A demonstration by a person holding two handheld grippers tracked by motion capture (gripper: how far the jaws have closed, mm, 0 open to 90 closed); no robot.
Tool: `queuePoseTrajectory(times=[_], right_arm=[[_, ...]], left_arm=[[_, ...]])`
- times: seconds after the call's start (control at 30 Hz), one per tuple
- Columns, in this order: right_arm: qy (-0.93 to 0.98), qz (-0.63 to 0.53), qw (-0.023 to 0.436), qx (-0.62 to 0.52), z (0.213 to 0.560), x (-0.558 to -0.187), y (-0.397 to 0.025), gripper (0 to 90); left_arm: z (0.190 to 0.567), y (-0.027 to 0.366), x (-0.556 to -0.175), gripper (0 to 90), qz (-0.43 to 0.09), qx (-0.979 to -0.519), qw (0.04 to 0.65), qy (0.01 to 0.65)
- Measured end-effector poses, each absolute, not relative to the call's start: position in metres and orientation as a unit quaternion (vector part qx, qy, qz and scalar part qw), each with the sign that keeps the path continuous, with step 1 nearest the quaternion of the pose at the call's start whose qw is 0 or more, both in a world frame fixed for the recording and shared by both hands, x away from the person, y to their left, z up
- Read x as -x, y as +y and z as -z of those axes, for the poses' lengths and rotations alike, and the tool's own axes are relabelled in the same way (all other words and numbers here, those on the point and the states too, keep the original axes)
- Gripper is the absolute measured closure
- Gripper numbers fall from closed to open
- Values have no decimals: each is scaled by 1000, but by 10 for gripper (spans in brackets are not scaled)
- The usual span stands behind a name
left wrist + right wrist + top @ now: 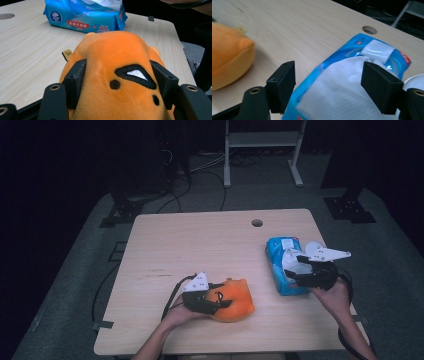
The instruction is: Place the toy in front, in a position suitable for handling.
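An orange plush toy [236, 301] with black stitched marks lies near the front middle of the wooden table [200, 240]. My left gripper [216, 301] is shut on it, and in the left gripper view both jaws press into the plush toy [112, 50] from either side. A blue pack of wipes [279, 267] lies at the right, with a white sheet [342, 82] sticking out of its top. My right gripper [299, 270] hovers over the pack [352, 46] and is open [331, 85], one jaw on each side of the sheet.
A round cable hole [257, 223] sits near the table's far edge. A small white round object [314, 248] rests just right of the pack. Beyond the table are a white metal frame [262, 140], floor cables and black stand bases [350, 207].
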State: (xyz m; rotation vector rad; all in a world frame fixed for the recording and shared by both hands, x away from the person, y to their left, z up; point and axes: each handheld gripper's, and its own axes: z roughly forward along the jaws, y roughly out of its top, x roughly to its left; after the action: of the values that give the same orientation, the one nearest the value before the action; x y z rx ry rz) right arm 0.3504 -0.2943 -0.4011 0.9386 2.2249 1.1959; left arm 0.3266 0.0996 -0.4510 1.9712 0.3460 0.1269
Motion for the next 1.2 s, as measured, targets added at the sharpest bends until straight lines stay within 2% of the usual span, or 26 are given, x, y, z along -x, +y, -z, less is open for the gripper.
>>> queuePoseTrajectory(times=[0.23,0.43,0.53,0.57,0.6,0.63,0.7,0.87,1.03,1.07,1.2], right_arm=[[801,-416,230,-364,410,-374,-299,284],[798,-407,221,-387,426,-384,-302,339],[791,-411,221,-396,429,-384,-305,420],[791,-411,221,-396,429,-384,-305,420],[792,-406,224,-398,430,-383,-306,464],[792,-406,224,-398,430,-383,-306,464],[792,-399,238,-397,431,-381,-306,533],[787,-412,222,-402,435,-380,-307,670],[785,-422,203,-405,436,-381,-309,731],[787,-425,196,-402,436,-382,-310,776],[791,-419,191,-404,436,-383,-312,835]], left_arm=[[452,100,-326,368,-54,-829,537,145],[453,100,-326,364,-53,-828,539,144],[453,100,-326,362,-53,-828,539,145],[453,100,-326,362,-53,-828,539,145],[454,100,-326,361,-53,-828,539,145],[454,100,-326,361,-53,-828,539,145],[454,100,-326,360,-53,-828,539,145],[454,100,-326,358,-54,-828,539,144],[454,100,-326,355,-53,-828,539,144],[454,100,-326,354,-54,-828,539,144],[454,100,-326,351,-55,-829,538,142]])
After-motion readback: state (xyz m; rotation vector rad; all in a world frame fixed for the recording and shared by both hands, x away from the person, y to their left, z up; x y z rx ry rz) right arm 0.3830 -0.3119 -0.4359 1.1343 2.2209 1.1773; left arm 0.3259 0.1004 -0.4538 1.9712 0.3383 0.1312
